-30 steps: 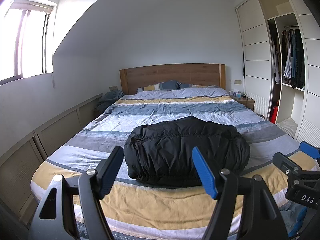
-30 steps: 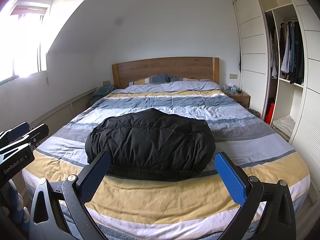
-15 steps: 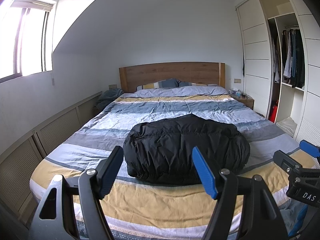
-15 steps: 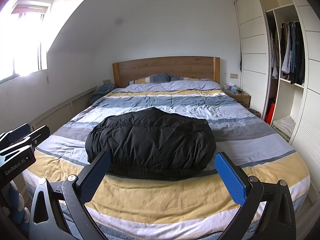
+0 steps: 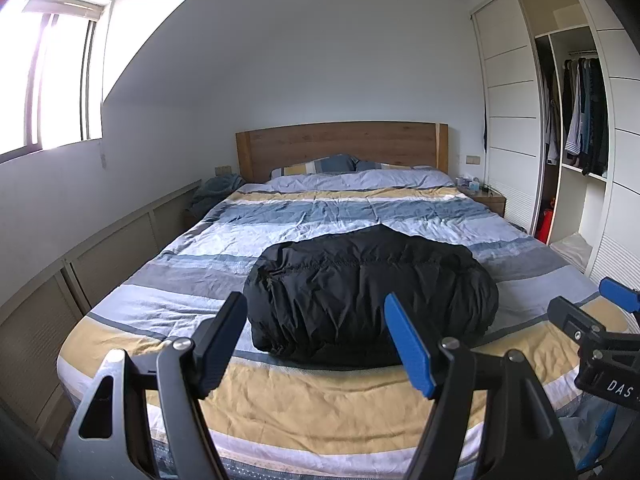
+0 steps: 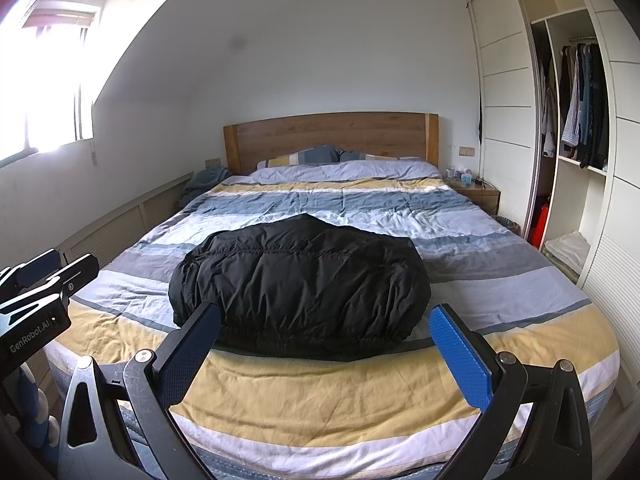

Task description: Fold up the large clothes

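A black puffy jacket [image 5: 368, 292] [image 6: 300, 284] lies bundled into a compact mound on the striped duvet of the bed [image 5: 280, 404] [image 6: 320, 392], near its foot. My left gripper [image 5: 316, 312] hovers at the foot of the bed, short of the jacket, open with nothing between its blue pads. My right gripper [image 6: 328, 324] hangs likewise before the jacket, open and empty. Each gripper shows at the edge of the other's view: the right gripper [image 5: 604, 320] at the far right, the left gripper [image 6: 44, 280] at the far left.
A wooden headboard [image 6: 332, 136] and pillows are at the far end. Low panelled cabinets [image 5: 80, 264] run along the left wall under a window. An open wardrobe [image 6: 576, 120] with hanging clothes stands right, a bedside table [image 6: 476, 190] beside it.
Both views have tilted up very slightly, so the jacket sits a touch lower. The jaws of both grippers stand as wide as before.
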A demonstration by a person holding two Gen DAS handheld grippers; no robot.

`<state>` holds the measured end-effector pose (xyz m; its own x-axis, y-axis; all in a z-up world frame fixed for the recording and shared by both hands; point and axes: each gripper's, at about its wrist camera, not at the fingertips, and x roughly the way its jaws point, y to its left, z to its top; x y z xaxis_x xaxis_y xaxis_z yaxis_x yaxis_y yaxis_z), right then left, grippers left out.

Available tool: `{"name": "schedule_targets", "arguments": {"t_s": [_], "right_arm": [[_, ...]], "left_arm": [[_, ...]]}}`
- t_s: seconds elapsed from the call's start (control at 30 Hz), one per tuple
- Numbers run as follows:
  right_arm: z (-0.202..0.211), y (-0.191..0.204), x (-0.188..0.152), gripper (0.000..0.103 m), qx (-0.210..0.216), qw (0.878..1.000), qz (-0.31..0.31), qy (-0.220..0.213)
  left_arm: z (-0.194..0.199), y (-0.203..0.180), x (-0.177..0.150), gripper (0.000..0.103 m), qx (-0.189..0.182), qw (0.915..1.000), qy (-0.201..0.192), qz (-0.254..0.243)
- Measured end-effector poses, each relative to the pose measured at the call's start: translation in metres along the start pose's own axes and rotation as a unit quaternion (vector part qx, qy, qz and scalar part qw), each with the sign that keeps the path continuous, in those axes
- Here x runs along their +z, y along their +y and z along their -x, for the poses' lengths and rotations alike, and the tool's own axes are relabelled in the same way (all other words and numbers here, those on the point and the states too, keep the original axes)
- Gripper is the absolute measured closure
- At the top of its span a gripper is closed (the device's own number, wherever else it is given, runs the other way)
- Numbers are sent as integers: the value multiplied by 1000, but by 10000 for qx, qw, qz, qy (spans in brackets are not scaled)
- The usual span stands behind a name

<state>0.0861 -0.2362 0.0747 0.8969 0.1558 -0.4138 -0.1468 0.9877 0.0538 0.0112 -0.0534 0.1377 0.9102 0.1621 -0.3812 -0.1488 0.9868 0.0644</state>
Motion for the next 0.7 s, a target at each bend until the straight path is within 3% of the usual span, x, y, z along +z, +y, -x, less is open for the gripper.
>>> {"name": "schedule_targets", "arguments": {"t_s": [0.7], "right_arm": [[-1,-3,-3,0,-28,10000,10,35]], "left_arm": [[-5,7,-1,33,-44,10000,71,16]]}}
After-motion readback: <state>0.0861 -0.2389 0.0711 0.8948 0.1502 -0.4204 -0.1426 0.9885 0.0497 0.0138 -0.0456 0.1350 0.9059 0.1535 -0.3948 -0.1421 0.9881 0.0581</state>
